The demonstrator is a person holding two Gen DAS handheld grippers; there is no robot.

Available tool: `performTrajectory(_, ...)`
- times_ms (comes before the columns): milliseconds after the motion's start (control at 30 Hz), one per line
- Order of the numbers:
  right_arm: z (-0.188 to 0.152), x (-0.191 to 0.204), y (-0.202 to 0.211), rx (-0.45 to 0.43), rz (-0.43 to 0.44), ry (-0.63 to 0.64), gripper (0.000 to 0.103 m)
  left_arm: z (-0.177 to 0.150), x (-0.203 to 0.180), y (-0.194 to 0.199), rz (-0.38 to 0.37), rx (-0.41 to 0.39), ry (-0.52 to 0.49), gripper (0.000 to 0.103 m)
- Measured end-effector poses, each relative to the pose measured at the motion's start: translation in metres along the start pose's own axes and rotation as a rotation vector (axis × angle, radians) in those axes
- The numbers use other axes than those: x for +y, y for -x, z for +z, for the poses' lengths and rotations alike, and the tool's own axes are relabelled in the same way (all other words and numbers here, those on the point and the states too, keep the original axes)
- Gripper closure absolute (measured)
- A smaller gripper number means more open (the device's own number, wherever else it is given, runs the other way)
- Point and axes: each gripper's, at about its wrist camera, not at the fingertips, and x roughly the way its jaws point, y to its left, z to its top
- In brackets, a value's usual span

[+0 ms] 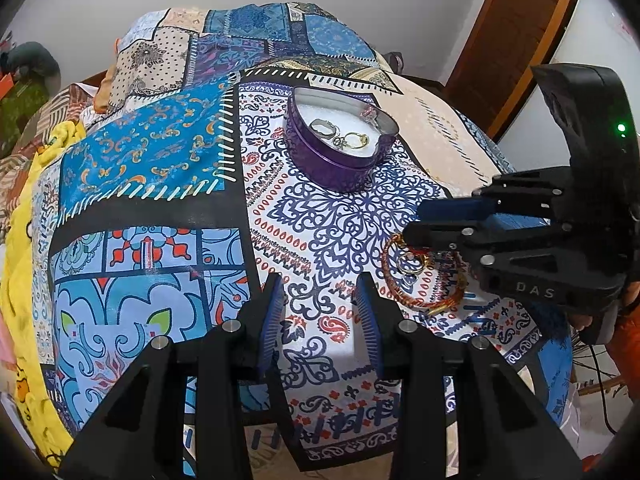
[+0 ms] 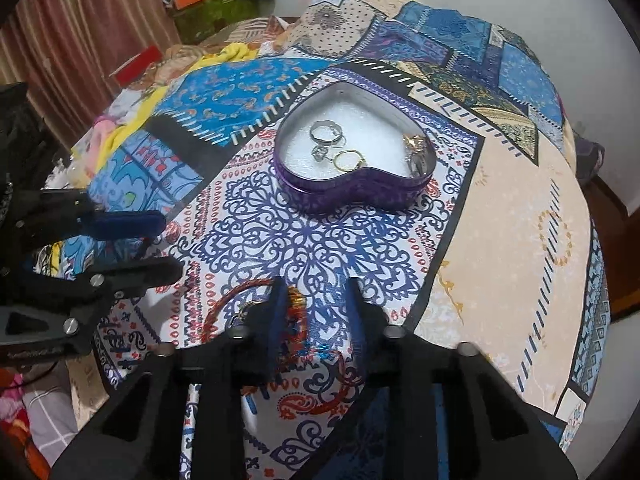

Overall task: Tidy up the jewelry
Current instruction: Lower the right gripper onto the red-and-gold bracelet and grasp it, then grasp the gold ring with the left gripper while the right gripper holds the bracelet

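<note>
Presently, the heart-shaped purple tin (image 2: 352, 184) sits lidless on the patterned patchwork cloth (image 2: 500, 216), on the white panel with the dark blue filigree print. In the right wrist view its pointed tip faces away from the camera and its two lobes face toward it, so its long axis runs roughly fore and aft. Its white lining holds a silver ring (image 2: 326, 131), a small stone-set ring (image 2: 319, 153), a gold ring (image 2: 349, 160) and a cluster of further pieces (image 2: 416, 152) against the right wall.

A red braided cord bracelet (image 1: 420, 304) lies flat on the cloth, well apart from the tin and nearer both cameras. A gold ring (image 1: 412, 263) lies inside its loop. The bracelet's gold end piece (image 1: 438, 309) points toward the near edge of the cloth in the left wrist view.

The right gripper (image 2: 316, 304) is low over the bracelet with its jaws apart; the left finger covers part of the cord, and nothing is clamped. Whether the fingertips touch the cloth cannot be told.

The left gripper (image 1: 320, 300) hovers beside the bracelet, jaws apart and holding nothing.
</note>
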Motion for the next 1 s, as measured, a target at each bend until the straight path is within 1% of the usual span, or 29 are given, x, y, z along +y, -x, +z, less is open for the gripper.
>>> performTrajectory(100,-0.002,0.004,-0.001,0.006,0.001,0.028,0.093,0.0,0.001,-0.002,-0.004,0.003,0.007,0.066)
performTrajectory(167,-0.002,0.005,-0.001,0.01,-0.005,0.04,0.093,-0.001,0.001,-0.003,-0.005,0.004,0.007,0.066)
performTrajectory(200,-0.003,0.005,-0.001,0.017,-0.016,0.047,0.095,-0.001,0.0,-0.002,-0.005,0.004,0.005,0.066)
performTrajectory(400,-0.009,0.01,0.0,0.008,-0.061,0.087,0.095,-0.003,-0.001,-0.002,-0.002,0.004,-0.001,0.066)
performTrajectory(567,-0.005,0.013,-0.003,-0.014,-0.069,0.082,0.098,-0.004,-0.003,-0.003,-0.002,0.01,0.004,0.066)
performTrajectory(633,-0.003,0.012,0.001,-0.029,-0.062,0.056,0.098,-0.005,-0.005,-0.001,0.002,0.01,-0.006,0.066)
performTrajectory(833,-0.002,0.005,0.031,-0.126,-0.038,-0.004,0.098,-0.003,-0.007,0.003,0.006,0.002,-0.013,0.066)
performTrajectory(1000,-0.01,-0.008,0.048,-0.168,-0.054,-0.058,0.098,0.001,-0.014,-0.002,-0.025,0.014,-0.011,0.066)
